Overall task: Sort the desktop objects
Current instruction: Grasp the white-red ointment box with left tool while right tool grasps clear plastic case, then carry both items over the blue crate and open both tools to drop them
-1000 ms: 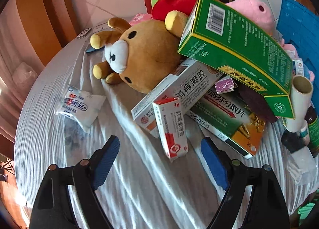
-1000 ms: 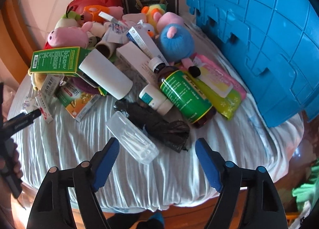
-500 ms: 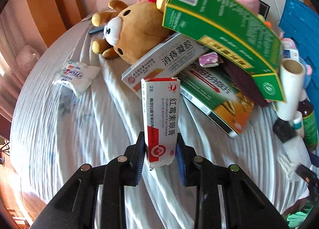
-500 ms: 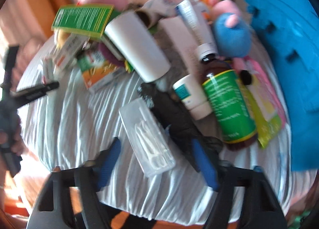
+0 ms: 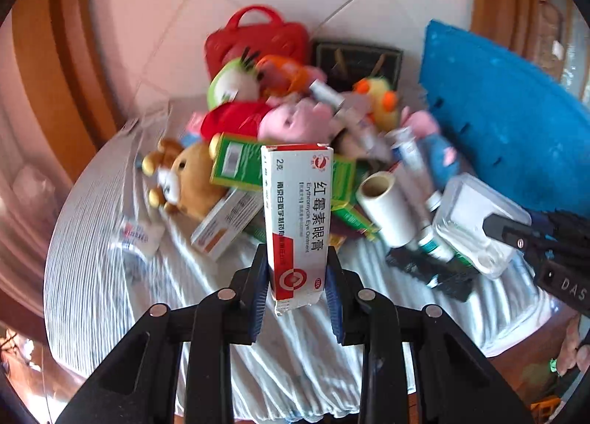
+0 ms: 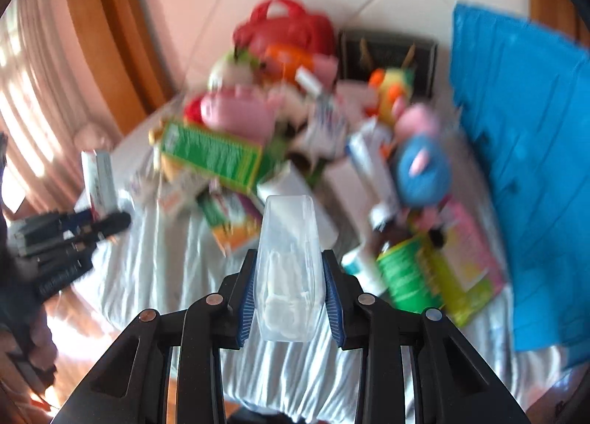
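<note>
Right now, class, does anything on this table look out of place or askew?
Yes. The green box sits tilted on top of the heap, propped on the bear and other boxes. The paper roll lies on its side.

The white and red carton carried the only fully readable print: large Chinese characters 红霉素眼膏 ran down its face, and beside them a small line read "Erythromycin Eye Ointment". Near the carton's top edge stood "2" with a character after it, next to a red round logo. Right of the carton, at the frame's edge, a black device bore the white letters "DAS". Just left of the carton's top, a green box showed a barcode too blurred to read.
</note>
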The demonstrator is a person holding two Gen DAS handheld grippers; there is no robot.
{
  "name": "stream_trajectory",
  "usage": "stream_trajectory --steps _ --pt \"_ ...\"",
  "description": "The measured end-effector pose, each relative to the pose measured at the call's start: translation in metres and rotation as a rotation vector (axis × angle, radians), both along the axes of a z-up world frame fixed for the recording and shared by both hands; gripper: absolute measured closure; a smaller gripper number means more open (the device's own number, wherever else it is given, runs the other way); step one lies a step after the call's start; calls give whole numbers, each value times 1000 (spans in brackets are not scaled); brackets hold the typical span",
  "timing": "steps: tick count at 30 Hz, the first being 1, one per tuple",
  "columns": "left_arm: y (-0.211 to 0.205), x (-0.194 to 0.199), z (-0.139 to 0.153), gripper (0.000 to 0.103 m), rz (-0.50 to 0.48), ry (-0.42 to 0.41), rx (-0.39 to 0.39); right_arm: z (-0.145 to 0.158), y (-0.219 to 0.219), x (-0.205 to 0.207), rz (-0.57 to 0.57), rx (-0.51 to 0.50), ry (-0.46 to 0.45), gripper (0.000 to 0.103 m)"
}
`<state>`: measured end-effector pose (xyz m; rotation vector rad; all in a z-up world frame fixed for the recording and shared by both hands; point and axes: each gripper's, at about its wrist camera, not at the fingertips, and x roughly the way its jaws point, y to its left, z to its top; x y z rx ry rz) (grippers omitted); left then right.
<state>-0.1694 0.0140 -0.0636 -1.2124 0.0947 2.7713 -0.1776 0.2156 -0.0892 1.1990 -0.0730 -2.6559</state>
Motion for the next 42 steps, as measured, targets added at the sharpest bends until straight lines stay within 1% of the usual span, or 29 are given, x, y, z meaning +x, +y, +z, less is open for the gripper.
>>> stream_trajectory --steps 5,8,10,14,15,17,20,22,23,25,26,27,30,32,35,37,42 --pt "32 7 49 75 -110 102 34 74 23 17 -116 12 153 71" --pt "59 8 72 75 -165 144 55 108 44 23 -169 10 215 71" --pt "78 7 86 75 -196 170 65 133 61 32 -204 26 259 71" --pt "135 4 116 75 -255 220 78 176 105 43 -258 73 337 71" --pt "150 3 122 75 -268 224 84 182 116 44 -266 87 347 71" --pt "184 -3 134 75 -292 227 105 196 148 44 -286 129 357 71" --pt "249 -11 153 75 -328 227 127 209 198 41 -296 194 347 71" --pt "298 -18 163 75 -355 193 141 214 240 36 -295 247 319 71" --pt "328 -26 167 75 -379 147 151 214 265 31 -293 273 290 71" --pt "374 -38 169 76 -425 53 166 209 308 22 -291 306 224 71" --pt "402 -46 168 76 -433 -2 157 205 326 20 -291 316 191 71" --pt "423 -53 166 76 -439 -39 141 198 348 14 -287 322 150 71" --pt "479 -66 148 76 -431 -151 61 177 400 4 -259 322 38 71" --pt "502 -71 131 76 -418 -213 8 164 423 -4 -241 336 -9 71" --pt "526 -72 111 76 -407 -290 -23 142 450 -17 -218 343 -69 71" --pt "534 -72 105 76 -405 -313 -29 133 459 -13 -205 342 -90 71" --pt "544 -72 99 75 -386 -327 -48 125 483 -17 -192 345 -109 71"
